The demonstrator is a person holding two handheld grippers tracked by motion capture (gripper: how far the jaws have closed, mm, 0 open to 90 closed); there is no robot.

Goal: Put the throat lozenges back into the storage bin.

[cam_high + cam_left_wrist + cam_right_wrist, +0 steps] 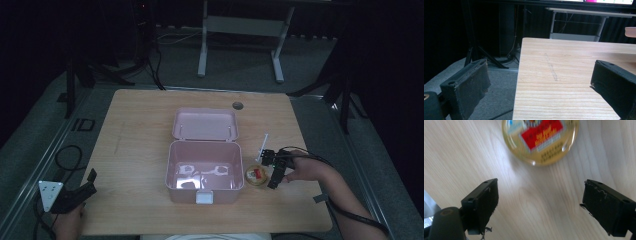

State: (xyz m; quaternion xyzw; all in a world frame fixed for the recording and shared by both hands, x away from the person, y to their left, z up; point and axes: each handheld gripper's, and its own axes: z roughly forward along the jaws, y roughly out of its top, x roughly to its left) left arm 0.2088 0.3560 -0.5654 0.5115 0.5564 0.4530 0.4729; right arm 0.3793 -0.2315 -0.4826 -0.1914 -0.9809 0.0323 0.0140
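Note:
A pink box (202, 172) stands open at the table's middle, its lid (205, 124) tipped back. Just right of it lies a small round yellow tin with a red label (257, 177) (541, 138). My right gripper (276, 172) (539, 207) is open, pointing down at the wood beside the tin, jaws wide with nothing between them. My left gripper (82, 192) (539, 90) is open at the table's front left corner, empty, facing along the bare wood.
A thin white stick (263, 145) lies right of the box. The wooden table (140, 130) has a round cable hole (237, 105) at the back. A white desk frame (240, 30) and dark stands sit on the floor behind.

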